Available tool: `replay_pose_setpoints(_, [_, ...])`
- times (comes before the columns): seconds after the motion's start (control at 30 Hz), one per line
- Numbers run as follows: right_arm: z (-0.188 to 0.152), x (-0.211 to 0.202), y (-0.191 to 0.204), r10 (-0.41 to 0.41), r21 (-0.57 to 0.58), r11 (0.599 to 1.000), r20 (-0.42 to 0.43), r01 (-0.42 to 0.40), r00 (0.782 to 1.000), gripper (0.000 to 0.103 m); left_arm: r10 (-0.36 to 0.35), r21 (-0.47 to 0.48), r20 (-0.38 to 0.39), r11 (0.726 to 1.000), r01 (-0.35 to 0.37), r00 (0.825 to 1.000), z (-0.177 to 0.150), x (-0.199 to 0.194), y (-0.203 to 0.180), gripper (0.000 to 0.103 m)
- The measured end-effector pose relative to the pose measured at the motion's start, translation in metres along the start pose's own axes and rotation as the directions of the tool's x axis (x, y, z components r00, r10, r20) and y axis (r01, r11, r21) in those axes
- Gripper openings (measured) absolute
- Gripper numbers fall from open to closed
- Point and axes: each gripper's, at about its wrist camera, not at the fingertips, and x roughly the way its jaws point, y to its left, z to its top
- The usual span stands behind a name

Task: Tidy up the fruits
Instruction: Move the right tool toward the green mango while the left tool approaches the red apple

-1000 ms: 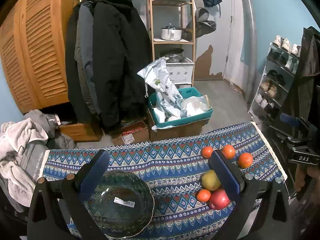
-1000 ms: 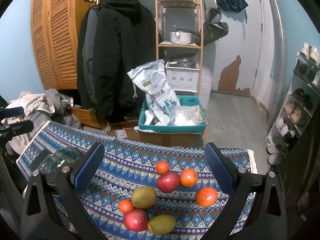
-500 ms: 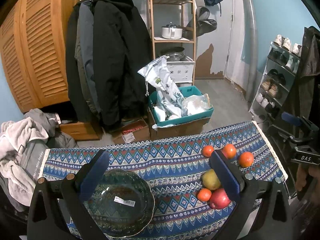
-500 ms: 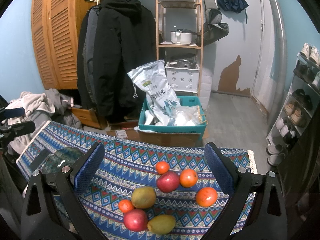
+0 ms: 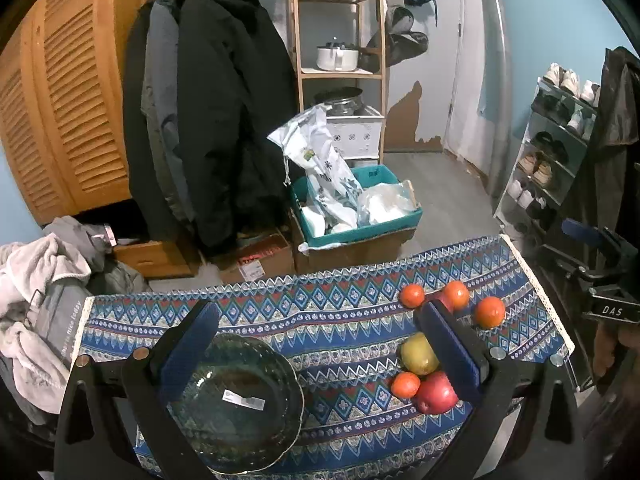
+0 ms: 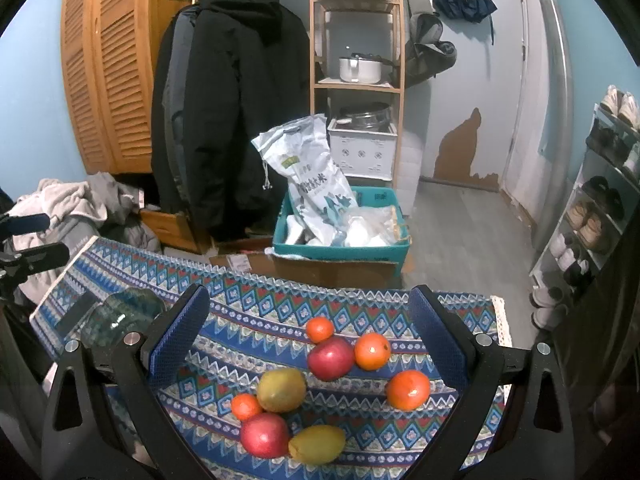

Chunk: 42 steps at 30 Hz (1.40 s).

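On a blue patterned tablecloth (image 5: 340, 320) a dark glass bowl (image 5: 236, 400) with nothing in it sits under my left gripper (image 5: 320, 340), which is open and holds nothing. Right of the bowl lie fruits: a red apple (image 5: 436, 394), a mango (image 5: 418, 354) and several oranges (image 5: 489, 312). My right gripper (image 6: 309, 308) is open above the same pile. In its view I see two red apples (image 6: 331, 358), two mangoes (image 6: 281, 390) and several oranges (image 6: 408, 390). The bowl (image 6: 120, 316) lies far left of that pile.
Behind the table stand a teal box with bags (image 6: 340, 240), cardboard boxes, hanging dark coats (image 5: 208, 128), a wooden shelf with pots (image 6: 356, 68) and a shoe rack (image 5: 560, 152) at right. Laundry (image 5: 36, 280) is piled off the table's left end.
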Motion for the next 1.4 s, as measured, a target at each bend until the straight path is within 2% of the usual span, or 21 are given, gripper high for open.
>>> replay_pose_setpoints(0.37, [-0.016, 0.004, -0.011, -0.004, -0.001, 1.000, -0.044, 0.004, 0.999, 0.098, 0.017, 0.045, -0.038, 0.999, -0.016, 0.999, -0.008, 0.017, -0.019, 0.102])
replay_pose_setpoints(0.53, [-0.024, 0.015, -0.019, 0.017, 0.004, 1.000, -0.112, -0.017, 0.994, 0.098, -0.002, 0.050, -0.084, 0.999, 0.006, 0.996, -0.016, 0.029, -0.030, 0.102])
replay_pose_setpoints(0.73, [-0.041, 0.025, -0.031, -0.009, 0.005, 1.000, -0.172, 0.010, 0.985, 0.098, -0.016, 0.103, -0.148, 0.994, 0.031, 0.989, -0.032, 0.045, -0.051, 0.102])
replay_pose_setpoints(1.0, [-0.071, 0.050, -0.049, 0.009, 0.063, 0.998, -0.304, 0.011, 0.953, 0.098, -0.012, 0.160, -0.235, 0.986, 0.051, 0.972, -0.056, 0.072, -0.077, 0.102])
replay_pose_setpoints(1.27, [-0.097, 0.068, -0.047, 0.012, 0.040, 0.999, -0.398, 0.004, 0.918, 0.098, -0.069, 0.139, -0.323, 0.983, 0.120, 0.944, -0.064, 0.102, -0.096, 0.102])
replay_pose_setpoints(1.4, [-0.111, 0.077, -0.045, 0.037, 0.038, 0.999, -0.435, -0.023, 0.899, 0.098, -0.081, 0.140, -0.355, 0.980, 0.138, 0.931, -0.081, 0.119, -0.097, 0.102])
